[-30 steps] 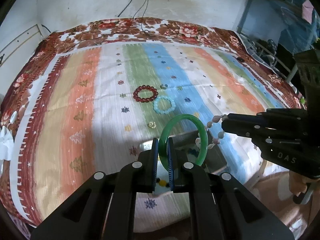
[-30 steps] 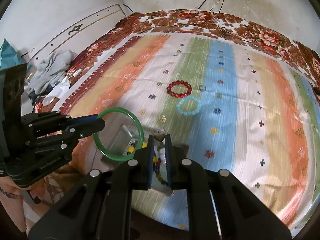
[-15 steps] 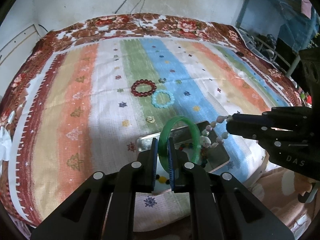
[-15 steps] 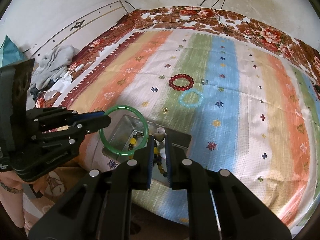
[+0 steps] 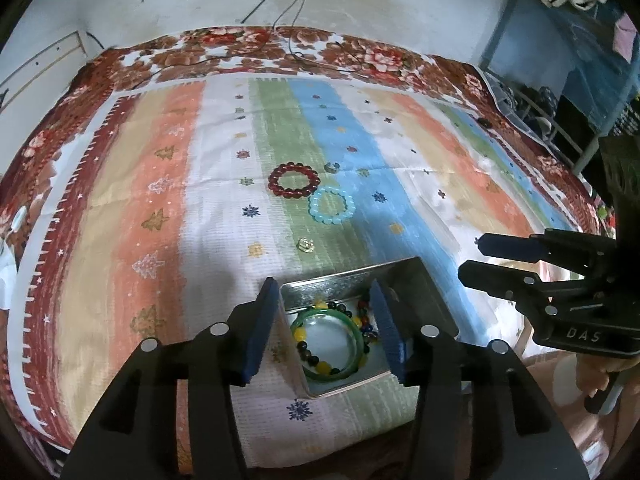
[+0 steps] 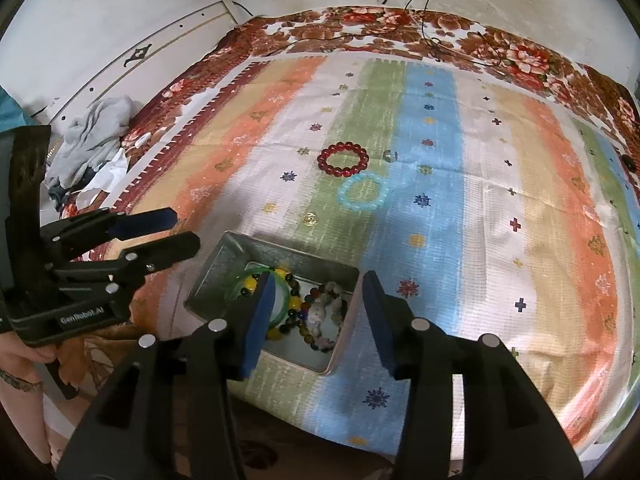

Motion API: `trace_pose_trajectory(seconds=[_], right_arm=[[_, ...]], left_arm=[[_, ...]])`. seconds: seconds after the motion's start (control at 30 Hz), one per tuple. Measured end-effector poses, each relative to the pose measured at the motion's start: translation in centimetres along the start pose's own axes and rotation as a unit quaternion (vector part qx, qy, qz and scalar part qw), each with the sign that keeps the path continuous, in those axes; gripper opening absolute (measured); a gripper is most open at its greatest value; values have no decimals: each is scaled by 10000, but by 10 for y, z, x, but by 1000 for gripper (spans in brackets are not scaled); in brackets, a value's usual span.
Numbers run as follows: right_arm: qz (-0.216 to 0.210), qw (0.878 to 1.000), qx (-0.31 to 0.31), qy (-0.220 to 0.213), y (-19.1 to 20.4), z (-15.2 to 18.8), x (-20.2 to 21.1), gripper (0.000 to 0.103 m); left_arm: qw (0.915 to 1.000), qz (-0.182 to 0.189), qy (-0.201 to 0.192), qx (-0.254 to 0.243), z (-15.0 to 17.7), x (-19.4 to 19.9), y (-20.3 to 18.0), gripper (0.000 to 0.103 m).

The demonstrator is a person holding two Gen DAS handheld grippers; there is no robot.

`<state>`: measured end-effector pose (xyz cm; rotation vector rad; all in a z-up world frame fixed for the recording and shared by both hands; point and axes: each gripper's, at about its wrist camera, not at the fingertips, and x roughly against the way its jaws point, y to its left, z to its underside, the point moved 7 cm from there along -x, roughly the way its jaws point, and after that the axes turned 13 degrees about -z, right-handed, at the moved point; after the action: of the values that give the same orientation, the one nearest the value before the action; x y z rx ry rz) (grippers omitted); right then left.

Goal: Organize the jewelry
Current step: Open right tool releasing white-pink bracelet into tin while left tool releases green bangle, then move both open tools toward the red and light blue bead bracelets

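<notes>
green bangle [image 5: 329,345] and bead strings sit in the tin [image 5: 416,280]; red bracelet [image 5: 294,180], blue bracelet [image 5: 332,205] and two small bits left on the bed. both jaws wide open, empty.

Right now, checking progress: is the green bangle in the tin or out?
In. The green bangle lies flat inside the metal tin on beaded bracelets.

Striped bedspread [image 5: 440,168] under tin [image 5: 416,280], bracelets [image 5: 294,180]

Green bangle [image 5: 328,344], red bracelet [image 5: 294,180], striped bedspread [image 5: 160,200].
</notes>
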<state>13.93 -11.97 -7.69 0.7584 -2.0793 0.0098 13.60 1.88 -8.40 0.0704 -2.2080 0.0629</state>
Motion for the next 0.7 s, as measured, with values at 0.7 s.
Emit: trace_pose_trajectory(seconds=[0.7], right_arm=[[372,9992,-169,11,-31,-24,-21,71]], left_arm=[[9948,-960,-349,9,-39,-25,26,63]])
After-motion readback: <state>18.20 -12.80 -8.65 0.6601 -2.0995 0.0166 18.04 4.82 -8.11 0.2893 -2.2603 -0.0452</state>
